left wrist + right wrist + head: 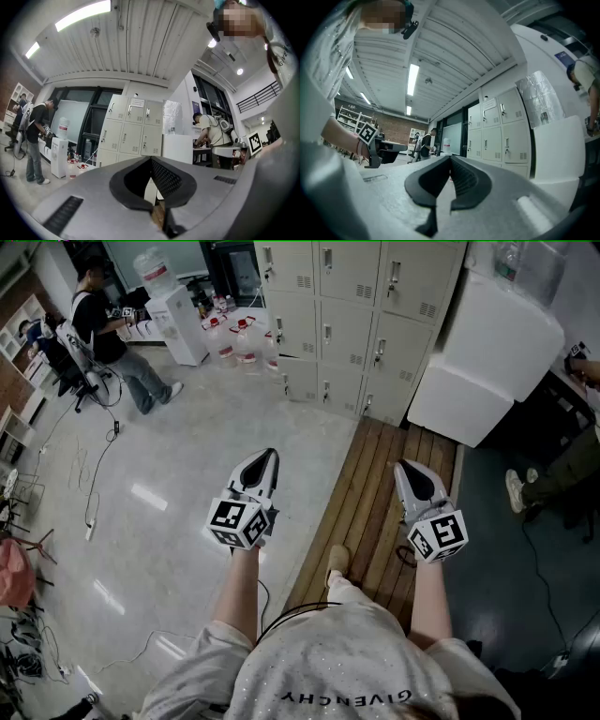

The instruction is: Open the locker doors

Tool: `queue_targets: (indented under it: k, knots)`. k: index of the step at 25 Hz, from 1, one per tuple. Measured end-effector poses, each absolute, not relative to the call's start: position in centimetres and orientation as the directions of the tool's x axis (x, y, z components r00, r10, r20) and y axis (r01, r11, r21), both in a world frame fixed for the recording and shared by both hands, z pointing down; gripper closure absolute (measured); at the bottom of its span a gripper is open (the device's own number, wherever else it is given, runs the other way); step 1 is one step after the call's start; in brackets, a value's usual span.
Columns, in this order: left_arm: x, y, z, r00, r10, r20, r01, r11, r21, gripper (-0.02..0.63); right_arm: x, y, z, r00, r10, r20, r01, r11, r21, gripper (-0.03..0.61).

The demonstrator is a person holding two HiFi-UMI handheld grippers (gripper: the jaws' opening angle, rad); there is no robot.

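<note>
- Head view: the left gripper (265, 463) and right gripper (410, 472), both of matte grey moulded plastic with a marker cube at the back, are held level and side by side. They point toward the lockers (349, 315).
- The lockers are a bank of pale metal with flat rectangular doors, small vent slots and upright handles. Every door is shut, and the bank stands well apart from both grippers.
- A strip of wooden plank flooring (373, 507) runs under the right gripper, with glossy speckled floor (178, 484) under the left. A boxy white cabinet (487, 362) stands beside the lockers.
- Left gripper view: the dark ribbed fingers (169, 180) meet at the tips with nothing between them. The lockers are beyond, left of centre.
- Right gripper view: the tips are pressed together and hold nothing. The lockers are on the right.
</note>
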State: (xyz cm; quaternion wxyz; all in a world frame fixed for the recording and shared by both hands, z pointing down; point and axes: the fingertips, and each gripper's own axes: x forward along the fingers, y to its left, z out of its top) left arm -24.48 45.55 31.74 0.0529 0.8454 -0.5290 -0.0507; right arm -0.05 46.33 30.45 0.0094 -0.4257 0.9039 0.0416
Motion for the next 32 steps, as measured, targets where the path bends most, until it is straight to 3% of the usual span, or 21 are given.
queue_targets:
  k: [15, 32]
  knots:
    - [-20.7, 24.8, 33.5, 0.439, -0.898, -0.033, -0.885, -0.438, 0.161, 0.615, 3.4, 26.5, 32.5, -0.613, -0.79, -0.024, -0.788, 0.608, 0.095, 0.58]
    - [-17.4, 8.0, 37.2, 0.466, -0.885, 0.004, -0.868, -0.456, 0.197, 0.615, 7.7, 11.4, 36.1, -0.566, -0.824, 0.012, -0.824, 0.566, -0.003, 0.58]
